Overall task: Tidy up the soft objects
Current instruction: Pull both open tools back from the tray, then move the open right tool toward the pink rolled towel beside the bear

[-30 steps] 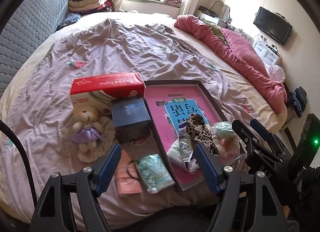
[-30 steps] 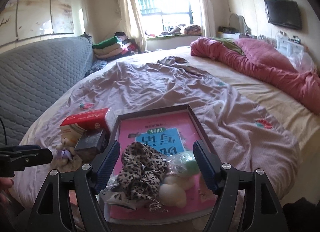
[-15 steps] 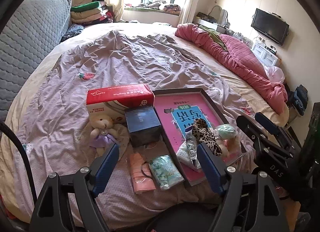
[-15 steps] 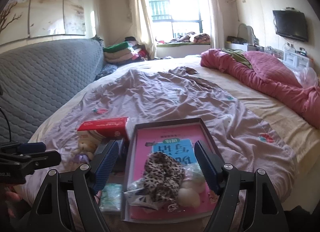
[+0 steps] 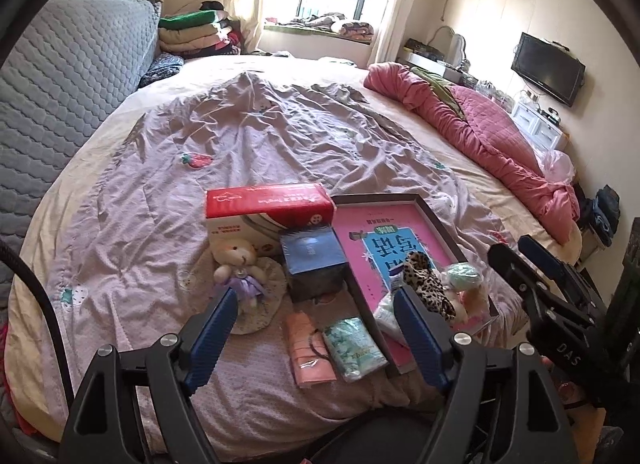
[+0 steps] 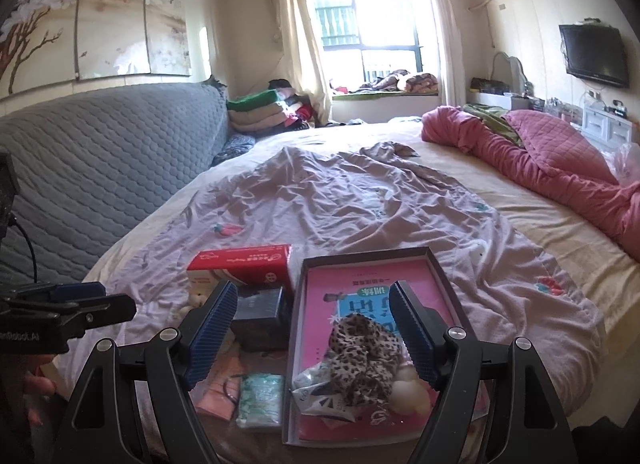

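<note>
A small teddy bear (image 5: 239, 268) in a purple dress lies on the lilac bedspread beside a dark blue box (image 5: 314, 260) and a red tissue box (image 5: 268, 200). A dark-rimmed tray (image 5: 424, 204) holds a pink book, a leopard-print fabric piece (image 5: 424, 280), a mint puff (image 5: 462, 276) and a white packet (image 5: 386, 312). In front lie a green tissue pack (image 5: 354, 348) and a pink pack (image 5: 310, 352). My left gripper (image 5: 315, 294) hangs open above these, holding nothing. My right gripper (image 6: 312, 288) hangs open above the tray (image 6: 368, 254) and the leopard fabric (image 6: 364, 352), also holding nothing.
A bunched pink quilt (image 5: 500, 144) lies along the bed's right side. A grey quilted headboard (image 5: 60, 84) stands at the left, with folded blankets (image 5: 192, 32) behind it. The bed's near edge runs just under the grippers. A TV (image 5: 548, 68) hangs on the right wall.
Both grippers have drawn back and risen, so the items look smaller and farther off. Nothing was taken hold of and the items lie where they were.
</note>
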Available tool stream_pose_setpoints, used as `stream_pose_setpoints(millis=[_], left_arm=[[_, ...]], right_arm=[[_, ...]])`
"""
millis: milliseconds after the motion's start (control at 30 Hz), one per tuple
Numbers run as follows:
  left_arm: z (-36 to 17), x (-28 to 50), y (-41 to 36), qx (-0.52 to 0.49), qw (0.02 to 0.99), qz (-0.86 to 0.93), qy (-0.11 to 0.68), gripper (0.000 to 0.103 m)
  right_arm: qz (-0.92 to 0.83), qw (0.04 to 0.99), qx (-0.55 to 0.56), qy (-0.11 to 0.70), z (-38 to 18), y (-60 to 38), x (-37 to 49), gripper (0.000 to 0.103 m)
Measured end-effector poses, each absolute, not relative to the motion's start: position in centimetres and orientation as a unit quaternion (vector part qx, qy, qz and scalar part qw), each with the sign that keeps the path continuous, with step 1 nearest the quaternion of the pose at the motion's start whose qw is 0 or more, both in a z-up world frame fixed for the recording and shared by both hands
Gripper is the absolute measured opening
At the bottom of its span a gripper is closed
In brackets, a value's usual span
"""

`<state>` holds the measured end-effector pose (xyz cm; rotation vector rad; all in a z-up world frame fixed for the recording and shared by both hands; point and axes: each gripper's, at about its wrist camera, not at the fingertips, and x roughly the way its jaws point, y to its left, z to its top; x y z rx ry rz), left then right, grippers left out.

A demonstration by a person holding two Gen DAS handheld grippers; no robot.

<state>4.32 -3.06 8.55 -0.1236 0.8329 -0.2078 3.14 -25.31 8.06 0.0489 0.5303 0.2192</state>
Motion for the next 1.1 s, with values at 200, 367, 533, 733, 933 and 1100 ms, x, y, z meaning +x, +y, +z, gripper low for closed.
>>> stream_pose_setpoints(millis=[200, 367, 533, 733, 933, 1100], left_arm=[[8.5, 4.3, -1.8, -0.065, 0.91, -0.093, 0.4, 0.08], [8.2, 4.3, -0.4, -0.076, 0.909, -0.093, 0.398, 0.08], [7.6, 4.6, 1.9, -0.09, 0.909, -0.077, 0.399, 0.08], [6.3, 4.8, 4.9, -0.104, 0.906, -0.057, 0.406, 0.08], [4.6, 5.0, 7.0, -0.119, 0.9, -0.048, 0.418, 0.08], [3.3, 5.2, 7.7, -0.125, 0.895, -0.053, 0.426, 0.08]], right_arm=[[0.119, 0.958, 0.022, 0.259, 8.7, -24.5, 2.9, 0.08], [0.125, 0.957, 0.008, 0.261, 9.1, -23.6, 2.5, 0.08], [0.128, 0.954, 0.0, 0.272, 8.9, -22.7, 2.7, 0.08], [0.144, 0.947, -0.023, 0.287, 7.9, -20.5, 2.9, 0.08], [0.16, 0.937, -0.039, 0.309, 6.3, -18.1, 3.0, 0.08], [0.178, 0.926, -0.06, 0.327, 4.4, -15.7, 2.9, 0.08]])
